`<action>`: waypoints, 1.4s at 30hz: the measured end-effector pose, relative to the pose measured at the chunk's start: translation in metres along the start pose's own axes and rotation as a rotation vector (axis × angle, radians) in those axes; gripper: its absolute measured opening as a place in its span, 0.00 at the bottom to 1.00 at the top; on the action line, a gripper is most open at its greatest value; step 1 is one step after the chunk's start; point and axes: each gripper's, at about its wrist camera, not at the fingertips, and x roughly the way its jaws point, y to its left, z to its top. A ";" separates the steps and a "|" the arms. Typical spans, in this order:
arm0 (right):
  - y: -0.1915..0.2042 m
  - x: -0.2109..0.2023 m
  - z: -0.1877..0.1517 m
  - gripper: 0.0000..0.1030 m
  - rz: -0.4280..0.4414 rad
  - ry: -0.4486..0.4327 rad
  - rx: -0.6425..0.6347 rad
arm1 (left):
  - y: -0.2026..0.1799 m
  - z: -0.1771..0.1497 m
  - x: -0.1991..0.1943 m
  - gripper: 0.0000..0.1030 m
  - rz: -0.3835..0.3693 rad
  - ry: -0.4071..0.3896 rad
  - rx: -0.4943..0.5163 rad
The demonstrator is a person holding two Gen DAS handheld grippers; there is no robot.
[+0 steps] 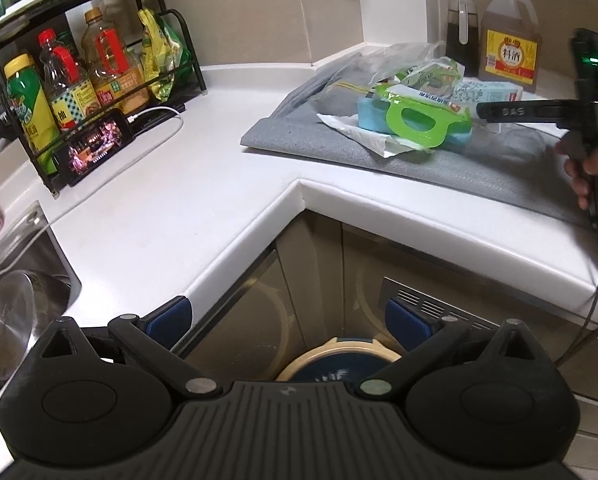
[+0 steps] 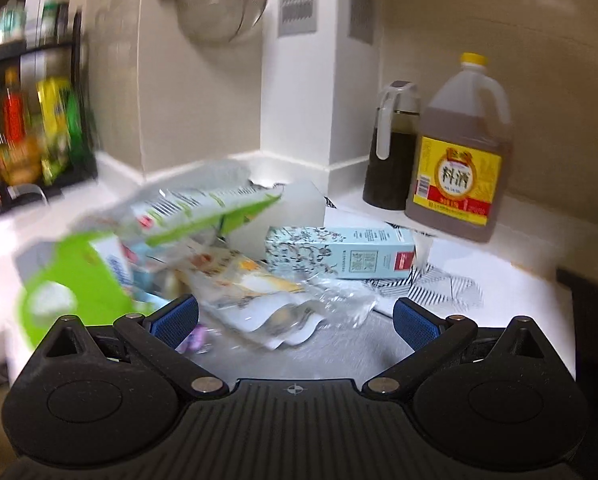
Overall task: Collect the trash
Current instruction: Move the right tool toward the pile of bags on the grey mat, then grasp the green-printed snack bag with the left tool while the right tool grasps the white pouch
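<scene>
**Right jaws nearest the trash heap**

Clearly my right gripper is the one placed for the next grab: its jaws stand wide and empty, and the trash lies straight ahead of them on the grey mat. Just beyond the blue pads sits a crinkled clear wrapper, flat and glossy, its long axis slanting from upper left to lower right across my opening. I judge it will crumple and slip, so I should close on a bunched fold. Behind it lies a pale blue carton, stiff and boxy, stretched left to right. To the left, blurred, a green-handled packet and a green-and-white bag are piled together.

My left gripper also stands wide with nothing in it, but hangs off the counter edge, well apart from the heap, over a round bin on the floor, which I take for the trash's destination.
</scene>
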 end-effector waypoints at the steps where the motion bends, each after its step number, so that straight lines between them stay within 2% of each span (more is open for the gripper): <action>1: 0.002 0.008 0.001 1.00 0.014 0.017 -0.027 | -0.001 0.002 0.001 1.00 0.008 0.002 0.006; 6: 0.011 0.031 0.000 0.98 0.057 0.021 -0.092 | -0.007 0.026 0.006 1.00 0.050 -0.024 0.056; 8: 0.014 0.032 -0.002 0.76 0.081 0.009 -0.102 | -0.012 0.043 0.007 1.00 0.068 -0.059 0.083; 9: 0.013 0.032 -0.002 0.76 0.090 0.014 -0.096 | -0.015 0.052 0.008 1.00 0.077 -0.078 0.094; 11: 0.010 0.026 -0.002 0.65 0.123 -0.020 -0.081 | -0.020 0.071 0.010 1.00 0.081 -0.120 0.104; 13: 0.006 0.020 -0.004 0.63 0.143 -0.038 -0.073 | -0.028 0.090 0.015 1.00 0.074 -0.146 0.109; 19: -0.012 0.010 0.001 0.61 0.121 -0.067 -0.002 | -0.055 0.137 0.027 1.00 -0.063 -0.194 0.103; 23: -0.023 0.006 0.005 0.61 0.074 -0.089 0.042 | -0.080 0.166 0.039 1.00 -0.098 -0.202 0.124; 29: -0.027 0.010 0.004 0.61 0.070 -0.057 0.065 | -0.107 0.195 0.051 1.00 -0.165 -0.225 0.152; 35: -0.023 0.012 0.003 0.61 0.082 -0.039 0.060 | -0.131 0.225 0.074 1.00 -0.259 -0.178 0.118; 39: -0.024 0.015 0.002 0.61 0.084 -0.025 0.062 | -0.155 0.242 0.092 1.00 -0.269 -0.152 0.158; 42: -0.025 0.017 0.002 0.61 0.083 -0.018 0.068 | -0.170 0.250 0.114 1.00 -0.281 -0.078 0.174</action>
